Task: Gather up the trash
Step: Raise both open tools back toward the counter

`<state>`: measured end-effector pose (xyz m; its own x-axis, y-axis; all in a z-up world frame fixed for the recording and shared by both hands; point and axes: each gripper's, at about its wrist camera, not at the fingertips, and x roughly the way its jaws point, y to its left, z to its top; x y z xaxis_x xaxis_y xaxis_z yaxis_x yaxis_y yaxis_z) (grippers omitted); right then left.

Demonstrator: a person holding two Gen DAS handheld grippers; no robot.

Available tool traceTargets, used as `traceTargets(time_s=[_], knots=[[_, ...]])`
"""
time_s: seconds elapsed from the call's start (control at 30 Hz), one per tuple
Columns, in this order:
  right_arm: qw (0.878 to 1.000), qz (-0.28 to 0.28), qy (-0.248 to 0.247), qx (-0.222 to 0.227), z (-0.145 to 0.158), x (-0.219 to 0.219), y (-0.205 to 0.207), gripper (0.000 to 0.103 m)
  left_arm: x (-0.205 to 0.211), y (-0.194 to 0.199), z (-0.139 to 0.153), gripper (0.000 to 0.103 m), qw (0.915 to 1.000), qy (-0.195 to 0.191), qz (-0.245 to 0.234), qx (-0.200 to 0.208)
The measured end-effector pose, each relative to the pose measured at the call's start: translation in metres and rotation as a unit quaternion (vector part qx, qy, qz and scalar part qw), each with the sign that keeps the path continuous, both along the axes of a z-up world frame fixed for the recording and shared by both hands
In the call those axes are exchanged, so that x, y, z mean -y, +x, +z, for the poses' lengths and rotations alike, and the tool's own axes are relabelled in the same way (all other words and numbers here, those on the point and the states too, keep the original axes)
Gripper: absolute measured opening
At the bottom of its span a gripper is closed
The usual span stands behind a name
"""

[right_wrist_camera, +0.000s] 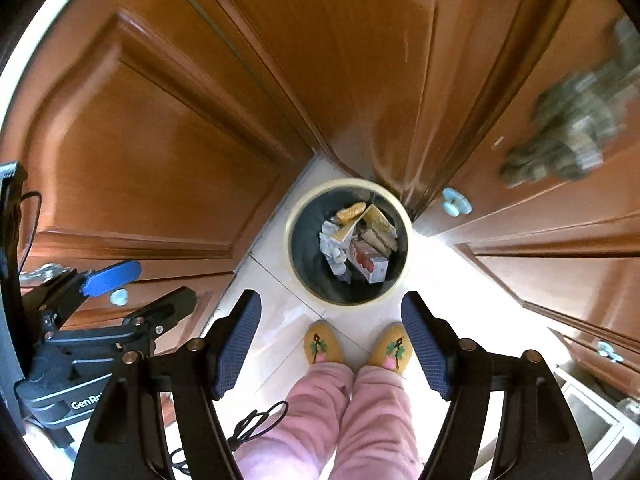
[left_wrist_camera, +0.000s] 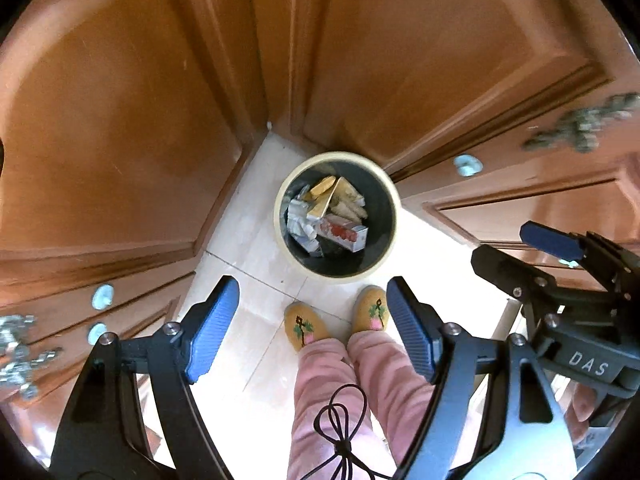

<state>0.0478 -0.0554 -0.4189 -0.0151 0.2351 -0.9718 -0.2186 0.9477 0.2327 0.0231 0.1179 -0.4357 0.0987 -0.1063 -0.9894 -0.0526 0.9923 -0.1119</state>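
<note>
And here is the bin (left_wrist_camera: 335,216), a round, cream-rimmed pail with a dark liner, standing on the pale tiled floor (left_wrist_camera: 248,248) right in the corner where the two runs of brown wooden cabinets (left_wrist_camera: 120,120) meet. Inside it the trash (left_wrist_camera: 326,216) is already piled up: crumpled white paper, a red-and-white carton, yellowish wrappers and flat packets. By the look of it, the collecting is largely done; no loose litter shows on the visible patch of floor, though what lies beyond these views cannot be judged.

Now the hands. The left gripper (left_wrist_camera: 312,330) points straight down from high above, its blue-padded fingers spread wide with nothing between them, framing the person's yellow embroidered slippers (left_wrist_camera: 306,326) and pink trousers. The right gripper (right_wrist_camera: 330,346) does the same, fingers parted and empty, hovering well above the bin's near rim. Each tool shows at the edge of the other's view, so the two hang side by side, roughly level. A black cable (left_wrist_camera: 340,428) loops down in front of the legs.

Both tools empty, both aimed downward: it reads as a pause over the bin, either a drop just finished or a check before hunting for more.
</note>
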Motion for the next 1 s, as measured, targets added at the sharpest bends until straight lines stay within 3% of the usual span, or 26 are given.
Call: traceTargets(time_s=[0.3, 0.53, 0.63, 0.83, 1.0], knots=[[0.995, -0.013, 0.007, 0.096, 0.143, 0.017, 0.006, 0.074, 0.018, 0.004, 0.125, 0.074, 0.9948, 0.006, -0.068, 0.076], [0.983, -0.06, 0.016, 0.174, 0.246, 0.037, 0.019, 0.074, 0.027, 0.025, 0.217, 0.074, 0.9817, 0.008, -0.114, 0.152], [0.976, -0.09, 0.019, 0.198, 0.281, 0.045, 0.026, 0.074, 0.03, 0.035, 0.254, 0.074, 0.9726, 0.013, -0.137, 0.187], [0.962, -0.134, 0.027, 0.238, 0.35, 0.067, 0.057, 0.074, 0.049, 0.068, 0.323, 0.074, 0.9436, 0.059, -0.195, 0.261], [0.947, -0.156, 0.038, 0.278, 0.408, 0.091, 0.093, 0.074, 0.07, 0.104, 0.376, 0.074, 0.9246, 0.058, -0.229, 0.299]])
